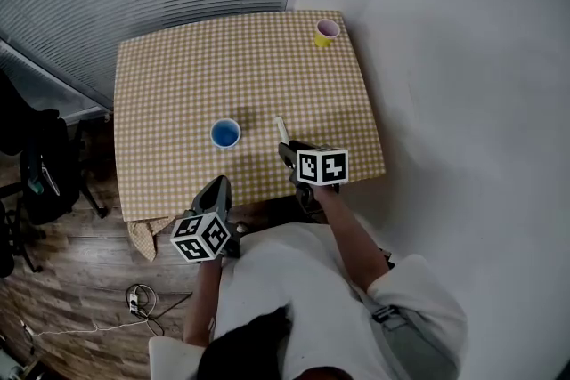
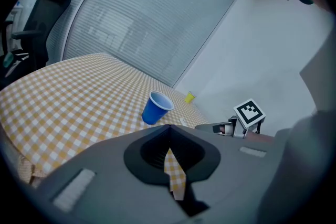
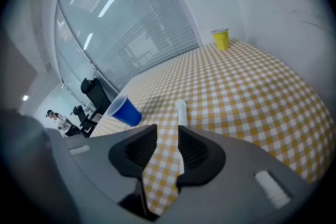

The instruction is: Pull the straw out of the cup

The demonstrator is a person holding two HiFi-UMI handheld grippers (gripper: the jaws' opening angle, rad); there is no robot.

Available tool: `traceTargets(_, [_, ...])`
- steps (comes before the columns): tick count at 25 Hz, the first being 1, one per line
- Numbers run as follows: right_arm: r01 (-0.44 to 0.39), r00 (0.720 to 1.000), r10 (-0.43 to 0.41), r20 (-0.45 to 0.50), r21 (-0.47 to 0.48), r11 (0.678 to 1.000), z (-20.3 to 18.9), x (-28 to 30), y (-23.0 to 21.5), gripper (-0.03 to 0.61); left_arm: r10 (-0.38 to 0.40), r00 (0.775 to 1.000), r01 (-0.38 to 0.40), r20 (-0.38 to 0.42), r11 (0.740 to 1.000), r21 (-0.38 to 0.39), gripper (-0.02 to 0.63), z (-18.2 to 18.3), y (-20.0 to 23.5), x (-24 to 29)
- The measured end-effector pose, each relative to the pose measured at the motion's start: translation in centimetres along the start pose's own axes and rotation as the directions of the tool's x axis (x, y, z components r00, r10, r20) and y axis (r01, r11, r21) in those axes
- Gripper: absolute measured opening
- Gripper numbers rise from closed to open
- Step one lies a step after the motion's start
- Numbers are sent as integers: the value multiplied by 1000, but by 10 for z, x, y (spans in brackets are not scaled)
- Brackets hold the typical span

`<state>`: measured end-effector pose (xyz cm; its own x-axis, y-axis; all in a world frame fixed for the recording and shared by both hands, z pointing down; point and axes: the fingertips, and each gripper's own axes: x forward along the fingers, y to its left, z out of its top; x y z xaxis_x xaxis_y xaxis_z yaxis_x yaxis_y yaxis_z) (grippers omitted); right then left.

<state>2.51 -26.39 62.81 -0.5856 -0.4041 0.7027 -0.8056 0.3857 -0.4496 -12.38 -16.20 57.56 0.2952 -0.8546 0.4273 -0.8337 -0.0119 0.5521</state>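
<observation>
A white straw [image 1: 280, 129] lies flat on the yellow checked tablecloth, outside the blue cup [image 1: 224, 133], which stands upright to its left. My right gripper [image 1: 287, 149] hovers just short of the straw with its jaws open. In the right gripper view nothing sits between the jaws of the right gripper [image 3: 167, 131]; the straw [image 3: 181, 112] runs away from the right jaw, which hides its near end, and the blue cup [image 3: 125, 110] is to the left. My left gripper [image 1: 220, 184] hangs at the table's near edge, shut and empty [image 2: 169, 127].
A yellow cup [image 1: 327, 32] stands at the table's far right corner. The table [image 1: 178, 67] has window blinds behind it and a white wall to the right. An office chair [image 1: 36, 165] stands on the wooden floor at the left, with cables [image 1: 134, 303] nearby.
</observation>
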Motion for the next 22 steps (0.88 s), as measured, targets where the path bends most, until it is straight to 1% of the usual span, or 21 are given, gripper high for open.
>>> traceTargets(6, [-10, 997, 10, 80, -5, 1000, 7, -17, 9, 135, -23, 1000, 23, 1, 999, 21, 12, 3, -2, -2])
traceTargets(9, [-17, 994, 18, 106, -16, 1000, 7, -26, 15, 149, -34, 999, 34, 6, 999, 35, 12, 4, -5, -4])
traceTargets(13, [-18, 989, 22, 145, -24, 1000, 7, -37, 21, 150, -47, 999, 47, 8, 998, 52, 12, 2, -9, -6])
traceTargets(18, [1, 979, 10, 203, -55, 998, 11, -50, 33, 149, -56, 998, 55, 12, 995, 84, 12, 4, -13, -8])
traceTargets(22, [38, 962, -14, 271, -82, 996, 15, -66, 41, 135, -72, 997, 68, 30, 989, 130, 12, 9, -23, -12])
